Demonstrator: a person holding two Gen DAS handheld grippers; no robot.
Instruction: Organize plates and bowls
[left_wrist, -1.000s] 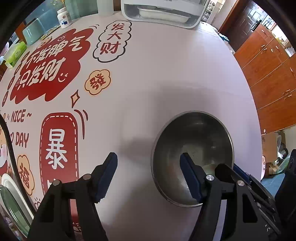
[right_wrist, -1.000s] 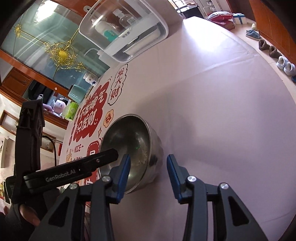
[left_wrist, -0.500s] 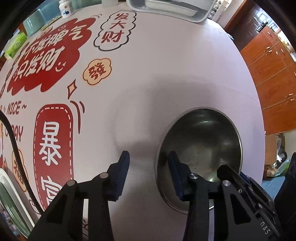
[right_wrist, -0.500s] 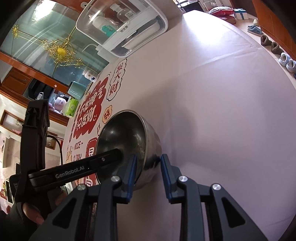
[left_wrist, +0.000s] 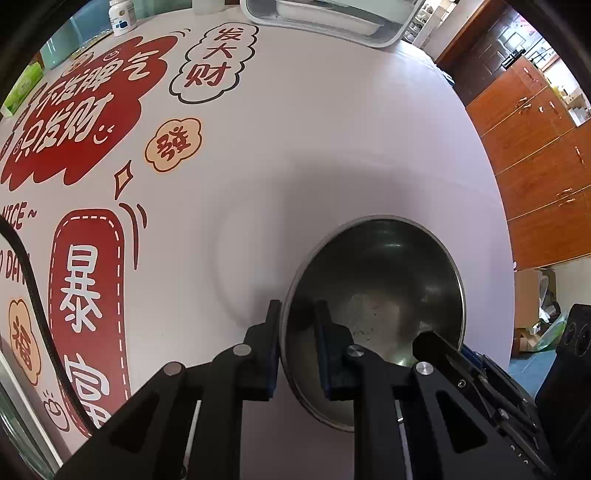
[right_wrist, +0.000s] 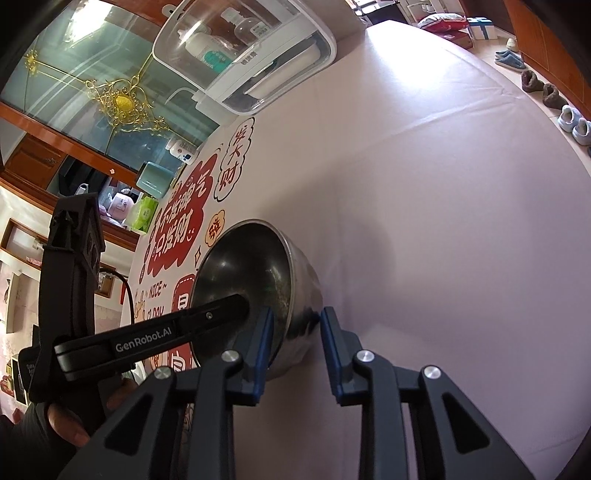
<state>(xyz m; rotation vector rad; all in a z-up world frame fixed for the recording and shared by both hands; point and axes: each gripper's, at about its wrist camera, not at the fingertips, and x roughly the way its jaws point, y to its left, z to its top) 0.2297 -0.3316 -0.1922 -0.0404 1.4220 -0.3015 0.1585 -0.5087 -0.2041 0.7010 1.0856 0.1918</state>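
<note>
A: How far is the tidying getting?

B: It's only starting, I'd say. The bowl (left_wrist: 373, 317) is sitting on the bench (left_wrist: 332, 147), not yet stowed.

A: And the claws?

B: The left claw (left_wrist: 295, 332) is pinching the bowl's rim. The right claw (right_wrist: 295, 332) is straddling the opposite wall, probably gripping, though contact is hard to confirm.

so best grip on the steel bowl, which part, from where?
Take the steel bowl by its thin rim, coming from above with one finger inside and one outside the wall. It sits open side up on the table, and its body looks too wide to span. Both grippers already straddle the rim this way: the left gripper on one side, the right gripper on the other.
</note>
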